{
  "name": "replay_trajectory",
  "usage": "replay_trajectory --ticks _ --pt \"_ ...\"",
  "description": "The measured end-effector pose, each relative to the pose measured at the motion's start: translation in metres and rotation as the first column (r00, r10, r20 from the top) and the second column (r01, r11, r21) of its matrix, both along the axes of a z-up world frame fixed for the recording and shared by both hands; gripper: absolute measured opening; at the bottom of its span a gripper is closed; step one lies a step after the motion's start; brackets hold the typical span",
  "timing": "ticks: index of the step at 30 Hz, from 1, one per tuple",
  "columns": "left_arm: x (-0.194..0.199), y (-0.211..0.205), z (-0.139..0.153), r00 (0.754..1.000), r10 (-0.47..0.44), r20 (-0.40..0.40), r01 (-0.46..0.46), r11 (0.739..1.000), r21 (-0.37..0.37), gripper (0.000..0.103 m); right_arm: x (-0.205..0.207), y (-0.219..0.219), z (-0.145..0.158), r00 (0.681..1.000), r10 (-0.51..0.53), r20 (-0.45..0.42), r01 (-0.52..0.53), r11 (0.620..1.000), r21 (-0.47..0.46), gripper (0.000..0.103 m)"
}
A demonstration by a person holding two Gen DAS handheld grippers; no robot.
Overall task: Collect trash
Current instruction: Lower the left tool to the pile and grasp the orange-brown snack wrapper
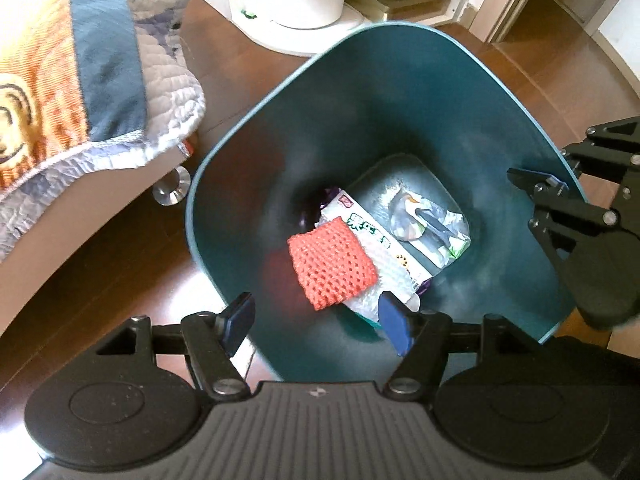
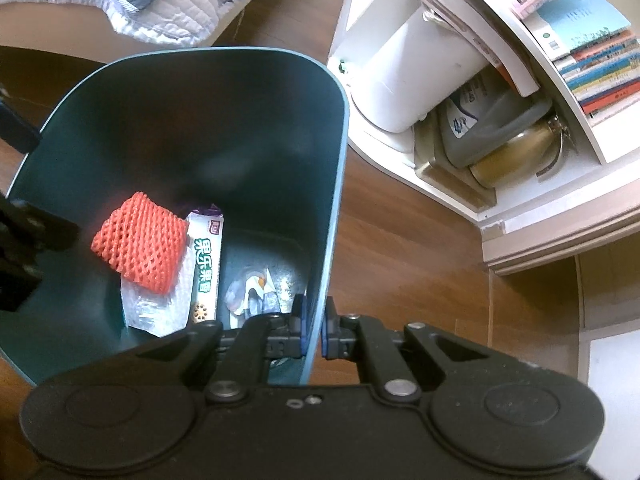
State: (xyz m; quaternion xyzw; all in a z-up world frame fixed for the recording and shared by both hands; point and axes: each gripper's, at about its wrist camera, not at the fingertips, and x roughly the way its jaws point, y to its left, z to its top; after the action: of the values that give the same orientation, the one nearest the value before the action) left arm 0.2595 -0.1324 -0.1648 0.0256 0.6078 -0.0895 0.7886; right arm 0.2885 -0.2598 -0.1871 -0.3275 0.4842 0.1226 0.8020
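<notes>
Pinching the bin [image 2: 256,128] rim, the right claw [image 2: 314,326] steadies it; the left claw [image 1: 316,322] gapes empty above.

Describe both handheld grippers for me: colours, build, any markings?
The left gripper and right gripper look alike: black linkage arms with silver pivot bolts, blue pads on the fingertips, round black discs either side of the body. The left one's ribbed grey housing bears a small logo. No cables or sleeves show.

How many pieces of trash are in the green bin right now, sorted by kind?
Orange foam net: 1
White snack wrapper with green lettering: 1
Crumpled silvery wrapper: 1
Clear bubble wrap: 1
Total: 4 that show inside the bin
</notes>
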Motion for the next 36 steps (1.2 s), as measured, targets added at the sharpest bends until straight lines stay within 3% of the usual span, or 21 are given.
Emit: replay_trajectory --ticks 6,7,11,15,20,29,36 --pt "-0.012 0.042 0.014 0.996 0.054 0.074 -0.056 0.998 0.021 0.069 0.004 -0.015 -0.002 0.998 -0.052 -0.026 0.053 0.998 0.016 0.006" --pt "-0.012 0.052 0.012 0.995 0.07 0.077 -0.072 0.997 0.028 0.074 0.006 -0.018 -0.002 0.998 -0.057 -0.033 0.057 0.998 0.016 0.006" --pt "-0.008 0.095 -0.012 0.984 0.172 0.042 -0.174 0.984 0.042 0.075 0.008 -0.025 -0.003 0.996 -0.059 -0.067 0.06 0.998 0.017 0.007" --pt "0.004 0.129 -0.056 0.967 0.254 -0.019 -0.253 0.967 0.037 0.079 0.01 -0.031 -0.005 0.992 -0.068 -0.102 0.07 0.997 0.016 0.008" --pt "0.014 0.143 -0.127 0.947 0.293 -0.132 -0.285 0.955 0.08 0.079 0.013 -0.032 -0.006 0.989 -0.077 -0.124 0.08 0.997 0.014 0.008" --pt "0.015 0.133 -0.237 0.939 0.209 -0.271 -0.173 0.973 0.151 0.079 0.021 -0.037 -0.01 0.981 -0.078 -0.177 0.08 0.997 0.003 0.009" --pt "0.015 0.143 -0.293 0.901 0.257 -0.349 -0.218 0.965 0.147 0.079 0.024 -0.041 -0.017 0.976 -0.075 -0.207 0.075 0.997 -0.009 0.011"
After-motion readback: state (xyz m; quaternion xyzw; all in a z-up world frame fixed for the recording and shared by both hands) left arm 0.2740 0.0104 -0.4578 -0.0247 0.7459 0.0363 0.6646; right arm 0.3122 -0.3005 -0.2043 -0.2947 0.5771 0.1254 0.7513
